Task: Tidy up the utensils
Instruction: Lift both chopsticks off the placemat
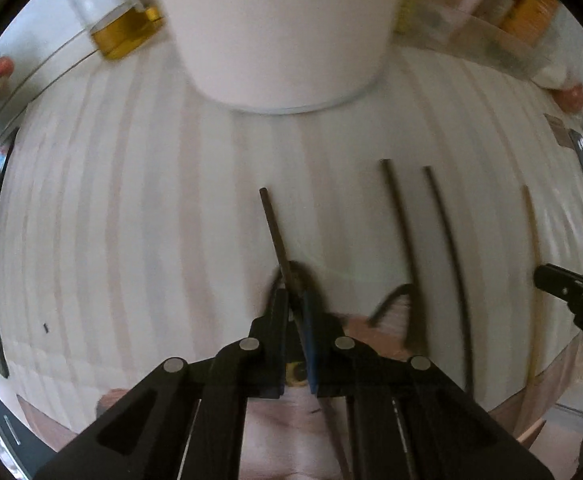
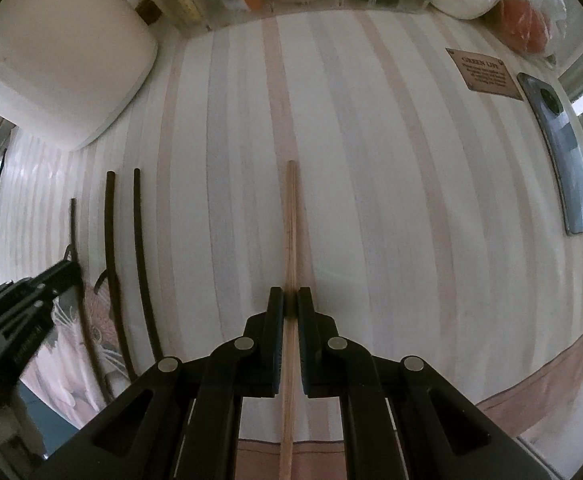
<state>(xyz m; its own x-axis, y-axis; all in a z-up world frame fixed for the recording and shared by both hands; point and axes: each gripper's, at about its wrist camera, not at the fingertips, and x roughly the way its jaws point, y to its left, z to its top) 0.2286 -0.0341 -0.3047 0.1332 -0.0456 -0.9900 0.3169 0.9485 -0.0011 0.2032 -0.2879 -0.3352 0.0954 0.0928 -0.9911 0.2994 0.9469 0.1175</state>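
Over a pale striped wooden table (image 2: 371,200), the left gripper (image 1: 293,300) clamps a dark brown chopstick (image 1: 273,228); the right gripper (image 2: 290,300) pinches a light wooden chopstick (image 2: 290,220).

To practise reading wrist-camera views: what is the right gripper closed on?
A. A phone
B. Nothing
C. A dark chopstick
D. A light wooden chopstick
D. In the right wrist view the right gripper is pinched shut on the light wooden chopstick, which runs straight between its fingers; the dark chopsticks lie off to the side on the table.
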